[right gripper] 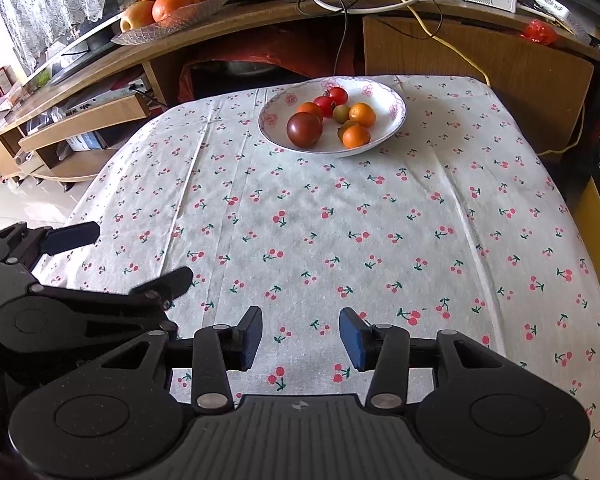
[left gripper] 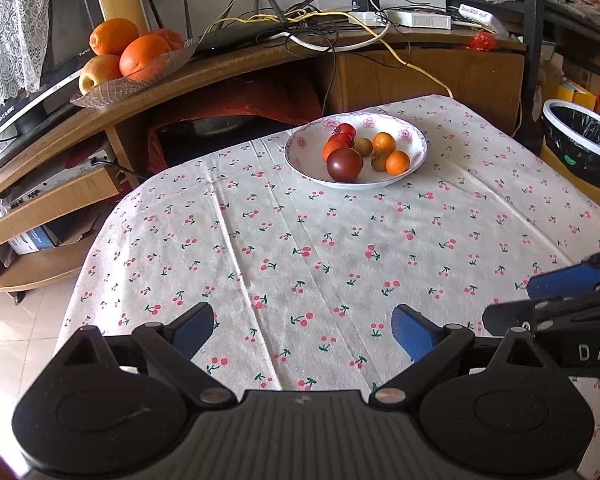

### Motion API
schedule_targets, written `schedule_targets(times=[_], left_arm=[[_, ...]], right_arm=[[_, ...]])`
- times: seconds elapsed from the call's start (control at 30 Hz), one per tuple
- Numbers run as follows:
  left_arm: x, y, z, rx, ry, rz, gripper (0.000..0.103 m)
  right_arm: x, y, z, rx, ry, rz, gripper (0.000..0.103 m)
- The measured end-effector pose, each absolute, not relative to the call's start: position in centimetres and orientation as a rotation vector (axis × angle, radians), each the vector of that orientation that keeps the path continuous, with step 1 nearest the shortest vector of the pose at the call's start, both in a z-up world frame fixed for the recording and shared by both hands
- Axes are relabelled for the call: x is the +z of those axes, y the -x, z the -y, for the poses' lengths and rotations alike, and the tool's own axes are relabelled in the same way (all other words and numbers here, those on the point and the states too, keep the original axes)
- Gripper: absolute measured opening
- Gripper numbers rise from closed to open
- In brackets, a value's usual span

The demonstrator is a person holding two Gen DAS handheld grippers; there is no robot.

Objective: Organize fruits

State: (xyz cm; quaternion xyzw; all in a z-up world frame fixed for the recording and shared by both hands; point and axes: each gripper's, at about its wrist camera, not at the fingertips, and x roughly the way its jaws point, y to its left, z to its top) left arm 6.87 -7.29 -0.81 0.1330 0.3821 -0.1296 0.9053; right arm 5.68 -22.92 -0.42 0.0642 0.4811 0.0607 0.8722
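Both grippers hover low over the near worktop (right gripper: 380, 220), side by side. Left gripper (left gripper: 302, 330) fingers spread wide, empty; right gripper (right gripper: 300, 338) fingers parted narrower, empty. Cherry-print cloth bare between them and the bowl (right gripper: 392, 98). Bowl sits at far edge, well apart from fingers, holding a dark tomato (right gripper: 304, 130), red tomatoes, small oranges (right gripper: 356, 137). Glass dish of big oranges (left gripper: 144, 58) on shelf behind, left.

Bin (left gripper: 584, 148) cut off by the right edge in both views; right gripper (left gripper: 556, 300) half out of left view; fruit behind the dark tomato (right gripper: 304, 129) partly hidden
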Motion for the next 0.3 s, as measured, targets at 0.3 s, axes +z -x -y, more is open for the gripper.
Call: schedule_targets(times=[0.3], left_arm=[[-0.61,-6.30,7.30,-0.279,-0.277,-0.754,0.103]], right_arm=[[-0.26,-5.51,23.17,0.109,-0.137,-0.990,0.040]])
